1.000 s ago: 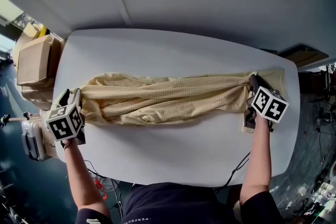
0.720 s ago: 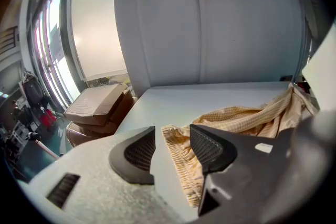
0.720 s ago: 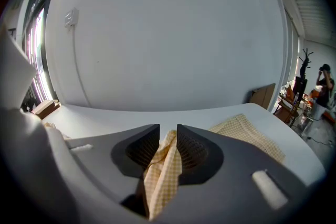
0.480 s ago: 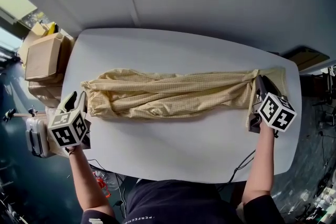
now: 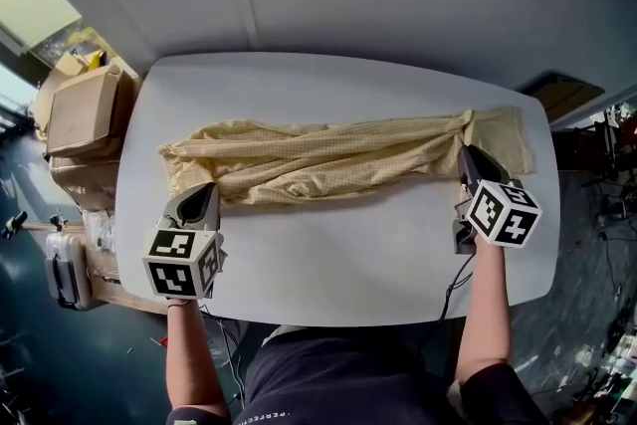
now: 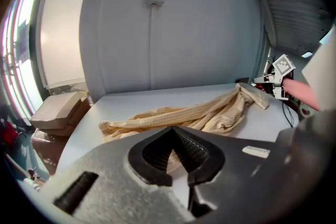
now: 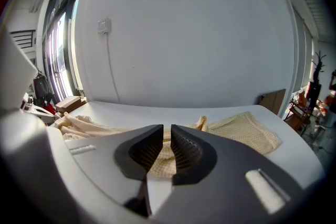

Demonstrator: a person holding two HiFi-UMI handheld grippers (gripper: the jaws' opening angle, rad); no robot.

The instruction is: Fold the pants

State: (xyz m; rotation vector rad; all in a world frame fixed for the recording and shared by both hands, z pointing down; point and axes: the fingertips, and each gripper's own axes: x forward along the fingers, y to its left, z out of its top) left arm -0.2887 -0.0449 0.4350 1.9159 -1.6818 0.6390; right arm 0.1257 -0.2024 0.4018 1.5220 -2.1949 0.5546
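Yellow pants (image 5: 328, 159) bunched lengthwise across the white table (image 5: 348, 264), left gripper (image 6: 172, 132) clenched on nothing (tips meeting), right gripper (image 7: 166, 134) near the pants' right end, jaws just closing, narrowly apart, nothing between.

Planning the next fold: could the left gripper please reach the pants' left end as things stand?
Probably yes: the left gripper is just short of the pants, with only bare table between, though its shut jaws must open first.
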